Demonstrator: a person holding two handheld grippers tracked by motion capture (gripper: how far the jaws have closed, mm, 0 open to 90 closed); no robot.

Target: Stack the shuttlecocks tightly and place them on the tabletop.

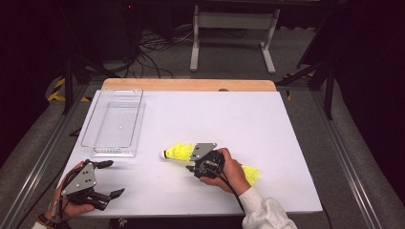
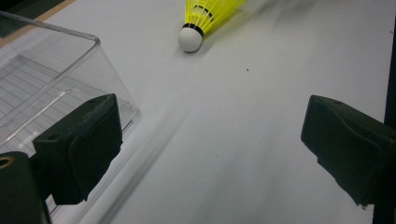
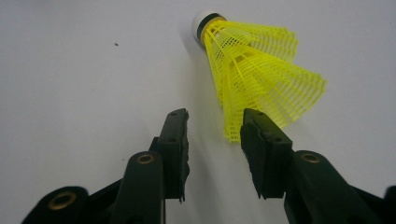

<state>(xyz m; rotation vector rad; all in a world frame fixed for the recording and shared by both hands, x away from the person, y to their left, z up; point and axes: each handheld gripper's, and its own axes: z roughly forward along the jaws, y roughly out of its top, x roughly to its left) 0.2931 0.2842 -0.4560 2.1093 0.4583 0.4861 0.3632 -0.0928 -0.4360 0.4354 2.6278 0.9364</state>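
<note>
High view has my right gripper (image 1: 193, 161) near the middle of the white table (image 1: 267, 124), held in my right hand (image 1: 232, 171), its grey plate lying over the skirt end of a yellow shuttlecock (image 1: 177, 151) that rests on its side with the white cork tip pointing left. A second yellow shuttlecock (image 1: 250, 174) lies just behind that hand, partly covered by it. My left gripper (image 1: 111, 178) sits at the near left corner of the table, its fingers (image 1: 104, 163) spread wide and holding nothing, just this side of a clear plastic tray (image 1: 88, 125) that stands along the left edge. From the right gripper view my fingers (image 3: 173, 140) are parted a little with nothing pinched between them; the right-hand one lies against the edge of the shuttlecock's mesh skirt, and I cannot tell whether it touches. From the left gripper view the tray's near corner is beside my left-hand finger, and the cork tip lies farther off on the bare table
</note>
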